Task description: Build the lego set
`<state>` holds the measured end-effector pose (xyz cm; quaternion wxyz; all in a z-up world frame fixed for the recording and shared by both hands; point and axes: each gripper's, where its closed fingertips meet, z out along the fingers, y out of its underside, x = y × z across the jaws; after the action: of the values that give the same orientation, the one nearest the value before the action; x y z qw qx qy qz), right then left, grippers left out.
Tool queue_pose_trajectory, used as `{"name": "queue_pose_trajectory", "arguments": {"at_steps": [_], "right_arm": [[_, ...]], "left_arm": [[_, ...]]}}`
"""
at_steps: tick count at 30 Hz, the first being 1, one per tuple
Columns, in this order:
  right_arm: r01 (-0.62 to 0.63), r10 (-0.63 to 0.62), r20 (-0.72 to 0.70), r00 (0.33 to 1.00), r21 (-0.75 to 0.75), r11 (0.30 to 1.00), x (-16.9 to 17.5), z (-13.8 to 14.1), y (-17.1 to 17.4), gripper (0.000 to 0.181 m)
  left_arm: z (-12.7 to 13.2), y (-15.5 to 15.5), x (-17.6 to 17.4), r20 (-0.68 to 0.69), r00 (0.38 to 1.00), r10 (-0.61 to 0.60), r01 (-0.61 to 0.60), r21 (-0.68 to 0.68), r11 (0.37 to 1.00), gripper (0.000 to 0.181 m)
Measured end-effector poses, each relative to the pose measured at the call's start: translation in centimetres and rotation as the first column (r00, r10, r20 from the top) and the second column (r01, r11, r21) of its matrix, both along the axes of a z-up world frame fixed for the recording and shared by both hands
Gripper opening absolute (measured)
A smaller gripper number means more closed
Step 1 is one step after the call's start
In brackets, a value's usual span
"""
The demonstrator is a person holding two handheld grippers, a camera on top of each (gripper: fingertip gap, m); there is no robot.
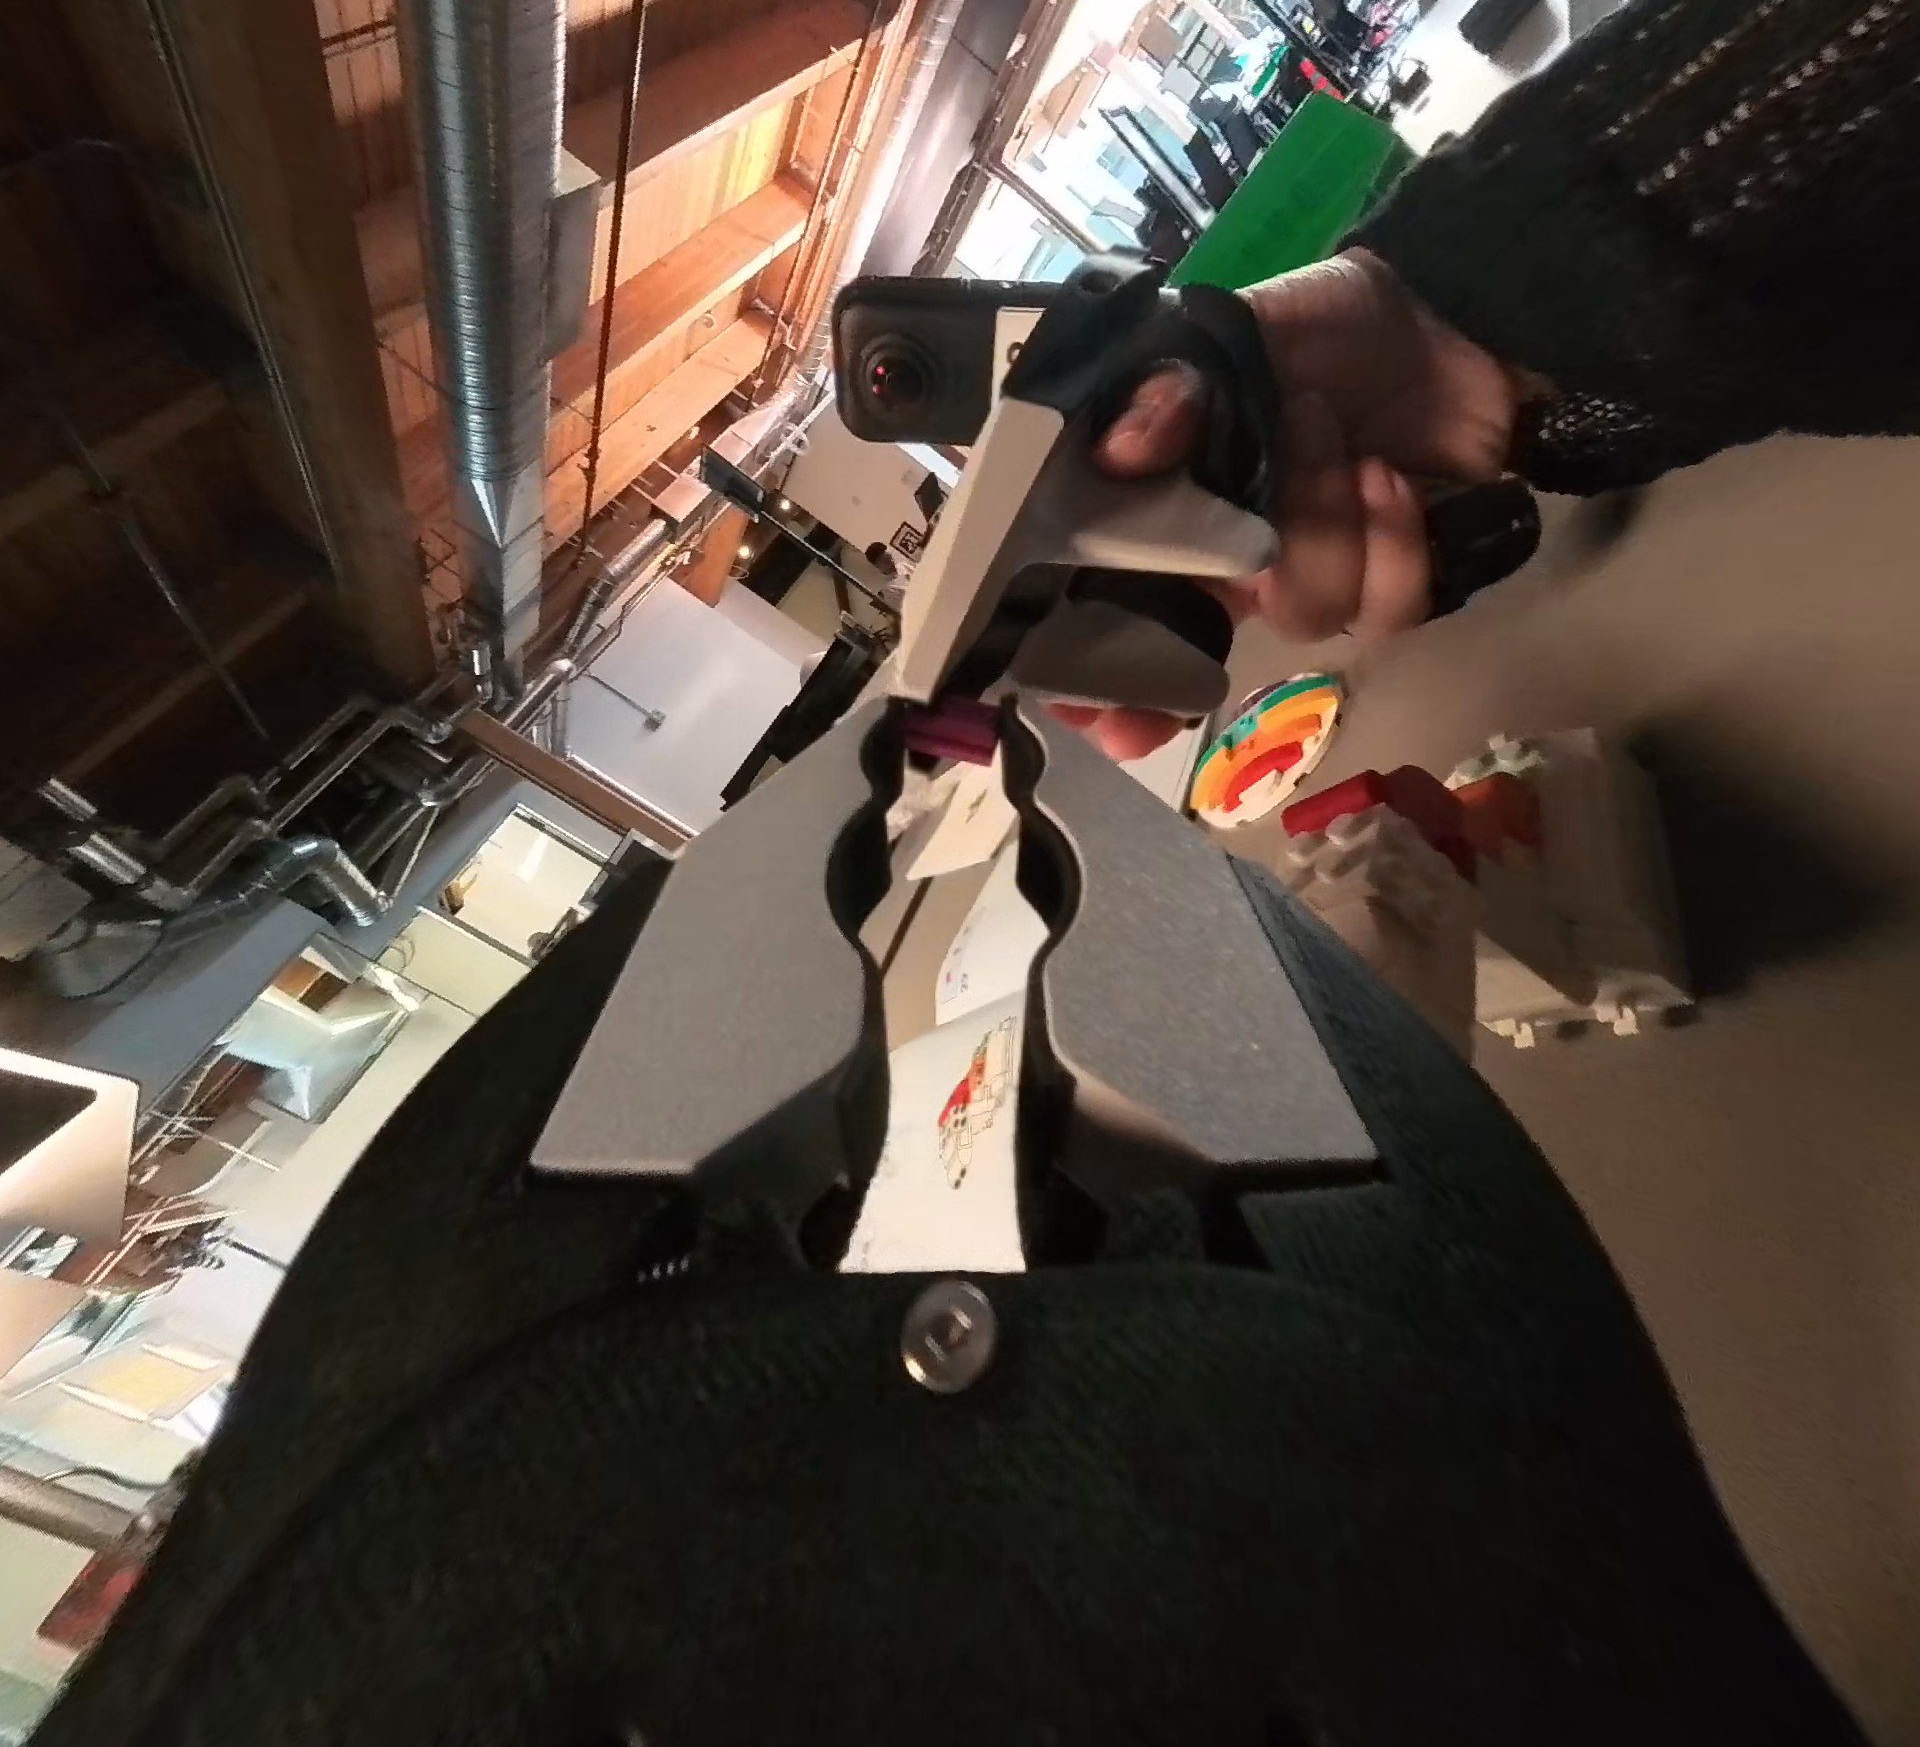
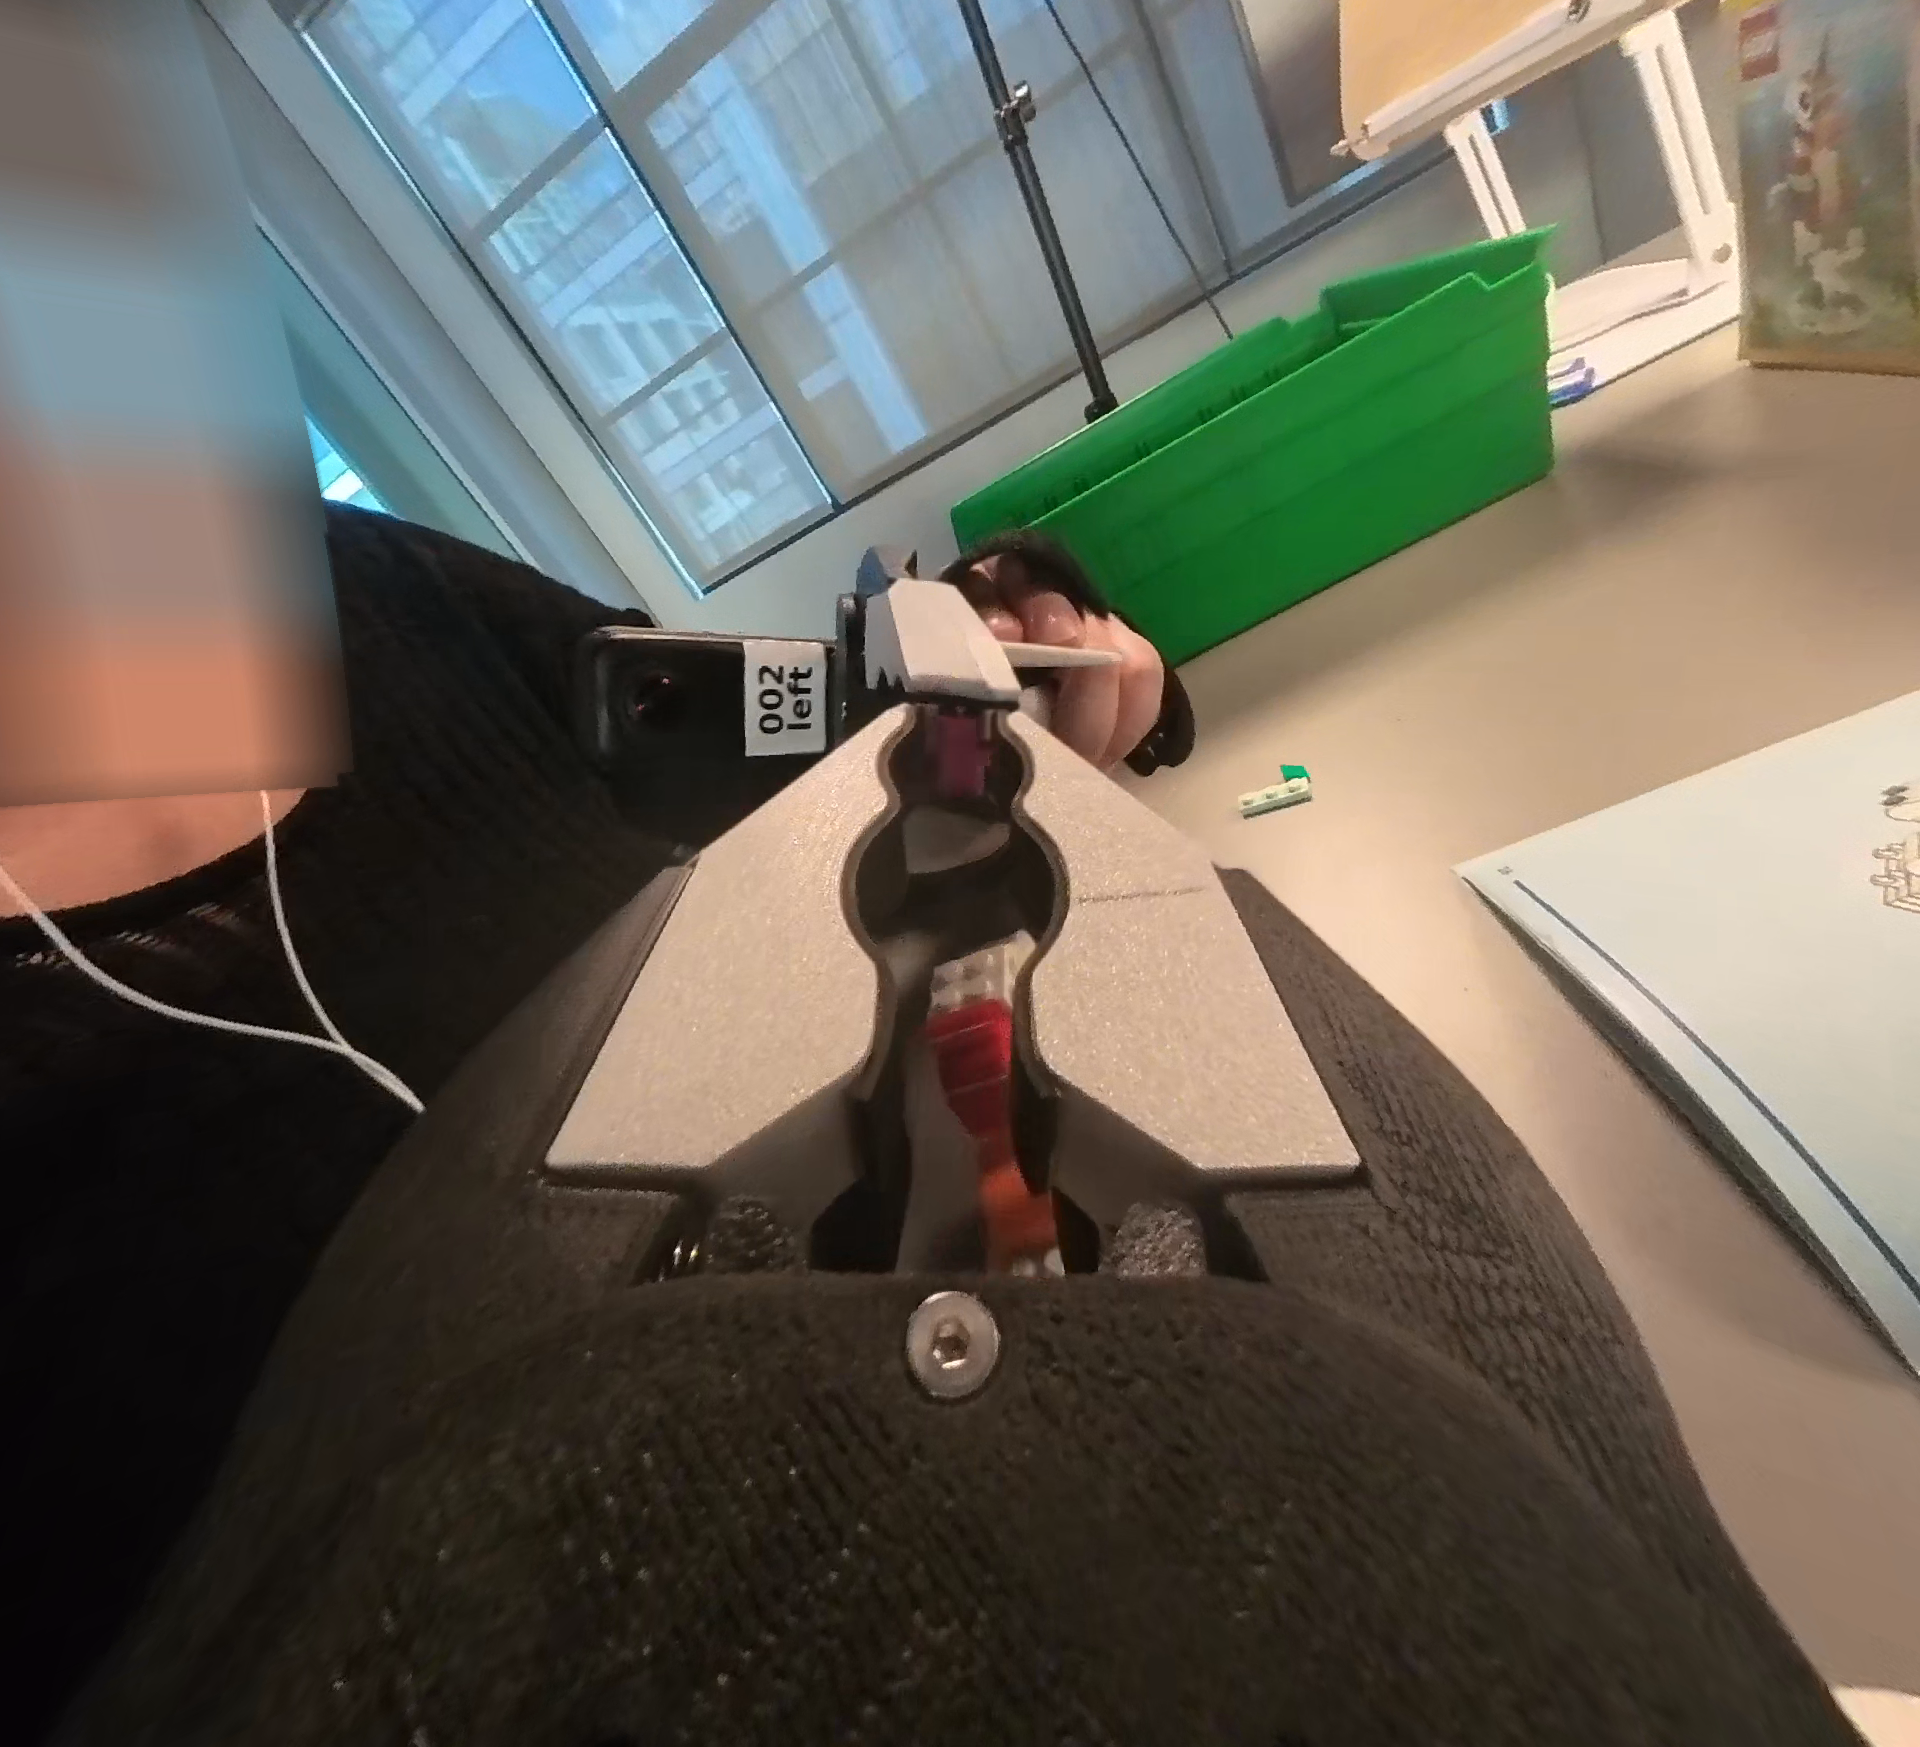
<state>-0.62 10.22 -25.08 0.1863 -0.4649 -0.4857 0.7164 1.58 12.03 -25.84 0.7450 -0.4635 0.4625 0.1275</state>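
Over the grey bench [image 2: 1455, 679], both my hand-held grippers, left [image 1: 951, 729] and right [image 2: 961, 752], pinch one small purple plastic brick [image 1: 948, 731]. I think one must let go next.

My two claws meet tip to tip in the air, each blocking the other's forward path. On the tabletop [image 2: 1455, 658], open surface lies between the green bin [image 2: 1299, 492] and the instruction booklet [image 2: 1745, 949], obstructed only by a small loose brick [image 2: 1278, 793]. In my left view, the white and red build [image 1: 1455, 866] and a round coloured plate [image 1: 1268, 747] stand close together.

Magenta brick [image 1: 951, 729] mostly hidden between meeting fingertips; white-and-red model [image 1: 1455, 876] blurred at right; booklet [image 2: 1745, 991] cut by right edge
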Motion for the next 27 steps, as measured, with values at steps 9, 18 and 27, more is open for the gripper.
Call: {"name": "queue_pose_trajectory", "arguments": {"at_steps": [9, 18, 27], "right_arm": [[0.008, -0.005, -0.029, 1.0, 0.106, 0.994, 0.4, 0.1, -0.2, 0.007], [0.258, -0.105, -0.359, 0.928, 0.411, 0.874, 1.1, 3.0, -0.5, 0.006], [0.242, -0.074, -0.357, 0.931, 0.453, 0.858, 0.7, 2.4, -1.3, 0.006]], "left_arm": [[0.3, -0.2, 0.4, 0.107, 0.993, -0.051, 0.058, -0.065, 0.996, 0.026], [0.8, 0.7, -0.6, 0.48, 0.876, -0.059, 0.271, -0.388, 0.881, 0.046], [1.4, -1.9, 1.1, 0.566, 0.783, -0.259, 0.522, -0.371, 0.768, 0.008]]}}
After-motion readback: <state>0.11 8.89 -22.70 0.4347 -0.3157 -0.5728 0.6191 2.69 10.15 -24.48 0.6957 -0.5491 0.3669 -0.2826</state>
